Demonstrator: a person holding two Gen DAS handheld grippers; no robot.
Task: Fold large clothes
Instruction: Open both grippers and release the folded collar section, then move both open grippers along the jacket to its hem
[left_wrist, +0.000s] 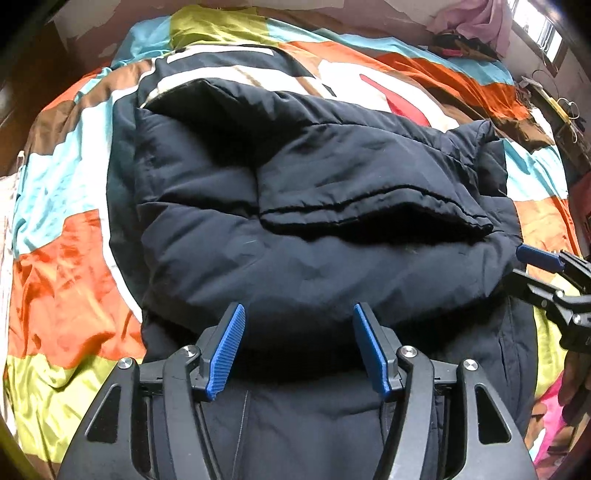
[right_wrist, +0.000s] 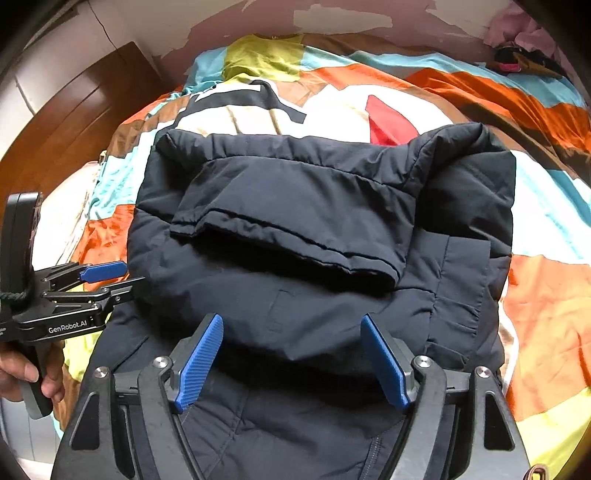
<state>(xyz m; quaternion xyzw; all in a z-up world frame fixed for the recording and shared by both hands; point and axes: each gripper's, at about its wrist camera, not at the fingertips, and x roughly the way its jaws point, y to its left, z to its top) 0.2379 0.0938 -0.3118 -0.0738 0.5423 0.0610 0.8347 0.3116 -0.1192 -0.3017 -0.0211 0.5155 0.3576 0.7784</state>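
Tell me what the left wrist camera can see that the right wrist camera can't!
Only the left wrist view shows a bright window at the top right, and the right gripper poking in from the side. Only the right wrist view shows a brown wooden door, the hand gripping the left gripper, and a pocket on the jacket. Both show the dark folded jacket on the colourful quilt, with open jaws.
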